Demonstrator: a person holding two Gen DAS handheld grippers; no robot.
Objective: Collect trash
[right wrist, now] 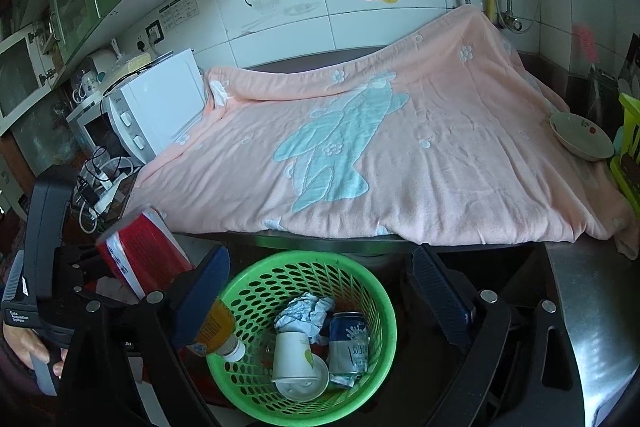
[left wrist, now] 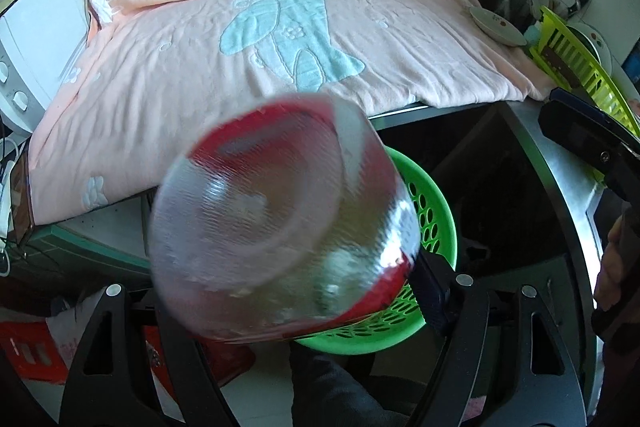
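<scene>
A: What sits closest to the left gripper [left wrist: 280, 267]?

B: A clear plastic bottle with a red label [left wrist: 280, 227], blurred, its base toward the camera. It fills the space between the jaws; the right pad lies against its side, so the jaws are clamped on it. From the right wrist view the same bottle [right wrist: 140, 251] shows tilted, out to the left of the green basket [right wrist: 376, 307].

A: And the right gripper [right wrist: 320, 307]?

B: Its jaws stand wide apart with nothing pressed between them. The basket lies below, between the two fingers. An orange-labelled bottle [right wrist: 218, 331] leans over the basket's left rim, just beside the left finger, neck pointing down into the basket.

A: What's inside the basket?

B: A crumpled paper wad [right wrist: 304, 313], an upturned white paper cup [right wrist: 292, 351] and a blue drink can [right wrist: 350, 343], touching each other.

A: Farther off?

B: A pink towel [right wrist: 400, 147] covers the counter, with a shallow bowl [right wrist: 580, 141] on its right edge and a white microwave [right wrist: 160, 99] to its left.
</scene>
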